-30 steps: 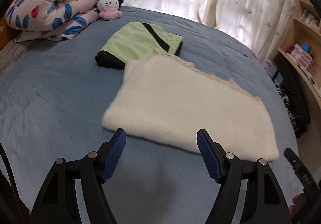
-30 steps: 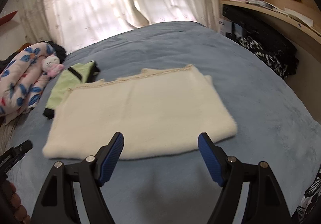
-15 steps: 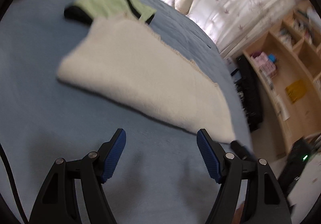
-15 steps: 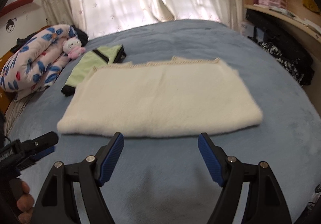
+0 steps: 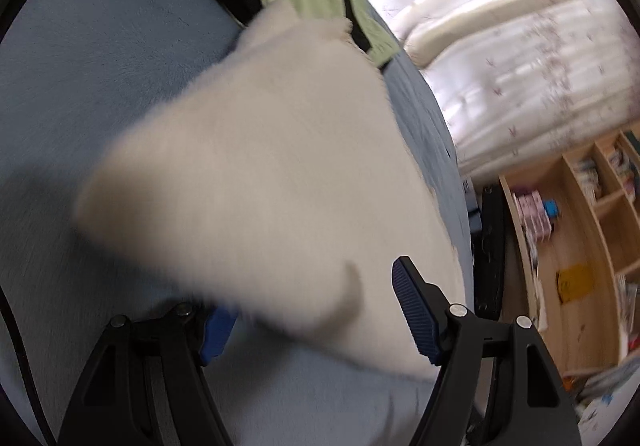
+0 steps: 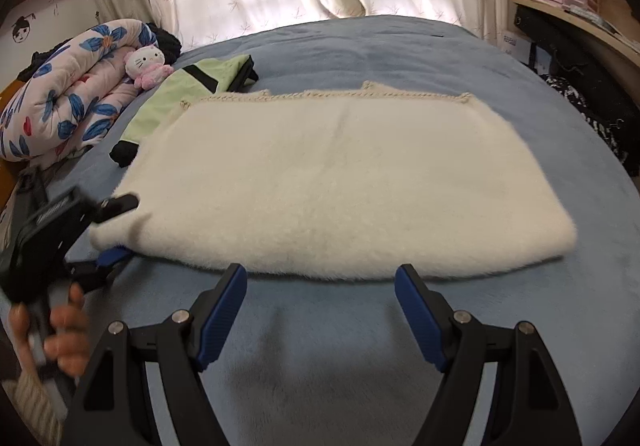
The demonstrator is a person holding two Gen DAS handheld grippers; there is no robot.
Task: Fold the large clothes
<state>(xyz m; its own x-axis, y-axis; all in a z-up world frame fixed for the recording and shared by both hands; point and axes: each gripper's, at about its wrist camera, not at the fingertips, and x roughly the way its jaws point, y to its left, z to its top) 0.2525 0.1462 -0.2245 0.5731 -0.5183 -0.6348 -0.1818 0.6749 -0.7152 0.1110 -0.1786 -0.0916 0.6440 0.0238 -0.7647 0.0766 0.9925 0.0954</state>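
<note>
One folded fluffy cream-white garment (image 6: 340, 182) lies on the blue bed (image 6: 360, 346), with my two hand-held grippers at its near edge.

Its long axis runs left to right, its crocheted trim edge on the far side. My left hand-held gripper (image 5: 312, 310) is spread around the garment's near-left corner, one finger under it, one above. My right hand-held gripper (image 6: 320, 310) is spread, just short of the near edge. One folded light-green and black garment (image 6: 184, 94) sits partly under the far-left corner; one floral quilt (image 6: 64, 98) and one pink plush cat (image 6: 146, 66) lie farther left.
</note>
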